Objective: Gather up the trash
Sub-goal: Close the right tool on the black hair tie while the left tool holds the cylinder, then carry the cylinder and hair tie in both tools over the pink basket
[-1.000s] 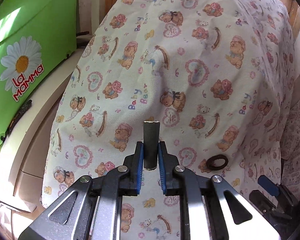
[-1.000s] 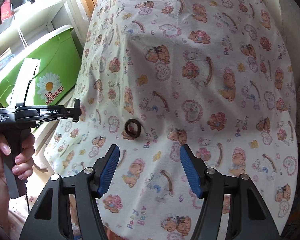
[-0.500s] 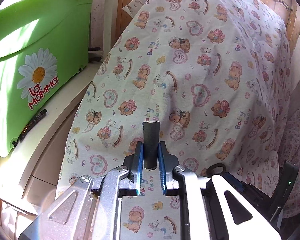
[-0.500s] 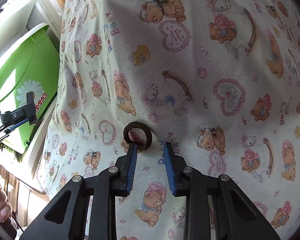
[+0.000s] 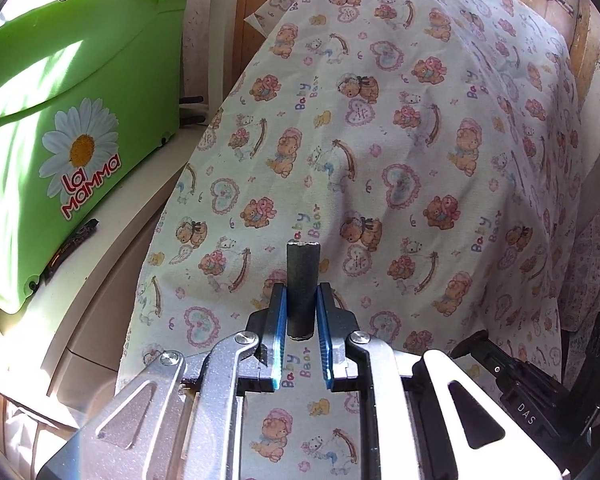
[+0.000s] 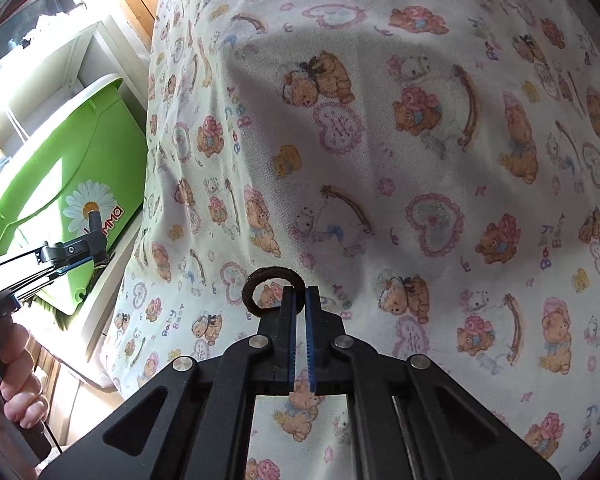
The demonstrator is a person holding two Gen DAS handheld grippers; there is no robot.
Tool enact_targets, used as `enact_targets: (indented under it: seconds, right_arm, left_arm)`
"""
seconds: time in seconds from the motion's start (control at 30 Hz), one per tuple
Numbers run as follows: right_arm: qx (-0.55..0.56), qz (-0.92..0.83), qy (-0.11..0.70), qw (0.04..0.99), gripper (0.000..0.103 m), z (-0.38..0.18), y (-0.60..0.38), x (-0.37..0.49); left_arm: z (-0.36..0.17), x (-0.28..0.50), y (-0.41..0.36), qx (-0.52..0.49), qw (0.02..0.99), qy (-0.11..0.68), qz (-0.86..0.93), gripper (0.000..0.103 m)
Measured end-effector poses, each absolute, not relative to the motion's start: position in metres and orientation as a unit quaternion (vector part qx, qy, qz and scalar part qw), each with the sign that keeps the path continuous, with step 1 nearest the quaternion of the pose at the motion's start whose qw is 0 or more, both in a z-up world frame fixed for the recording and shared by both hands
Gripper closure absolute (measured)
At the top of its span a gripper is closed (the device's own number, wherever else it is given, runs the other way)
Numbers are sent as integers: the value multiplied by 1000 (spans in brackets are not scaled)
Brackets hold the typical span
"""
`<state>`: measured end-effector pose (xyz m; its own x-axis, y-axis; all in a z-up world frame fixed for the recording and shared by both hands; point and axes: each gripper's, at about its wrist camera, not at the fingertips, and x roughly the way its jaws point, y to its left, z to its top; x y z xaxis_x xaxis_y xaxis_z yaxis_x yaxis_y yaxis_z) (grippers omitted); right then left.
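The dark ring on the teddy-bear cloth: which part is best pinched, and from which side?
Best pinched across its band at the near edge, coming in low over the cloth from the camera's side. The dark ring lies flat, a thin open loop, so one finger can pass inside and one outside. The right gripper, whose jaws have just been closing, seems to pinch the band's right part that way.

Left gripper [image 5: 302,320] low centre, blue-padded jaws clamped on a short dark cylinder [image 5: 302,280] that stands upright and pokes out past the pads. Beyond it a teddy-bear "Baby Bear" print cloth [image 5: 400,152] drapes over a rounded bulk, filling centre and right. Far left, a green plastic bin [image 5: 60,80] with white rim, daisy and "La Mamma" logo sits on a white ledge [image 5: 112,248]. Near right corner: black body of the right gripper [image 5: 540,392], marked "DAS"; its jaws are out of frame.
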<state>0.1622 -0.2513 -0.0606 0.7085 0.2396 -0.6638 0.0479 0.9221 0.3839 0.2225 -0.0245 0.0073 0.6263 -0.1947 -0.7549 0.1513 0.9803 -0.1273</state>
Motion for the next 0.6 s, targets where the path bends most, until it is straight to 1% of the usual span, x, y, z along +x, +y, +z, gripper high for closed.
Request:
enact_targets:
  seconds: [0.37,0.6]
  right_arm:
    - [182,37,382,905,98,-56,-267,145]
    - [168,52,379,909,98,-47,-269,123]
  left_arm:
    - [3,204,-29,-17,900,424,-101,89]
    - [15,191,-15,-11,914,398,-84,90]
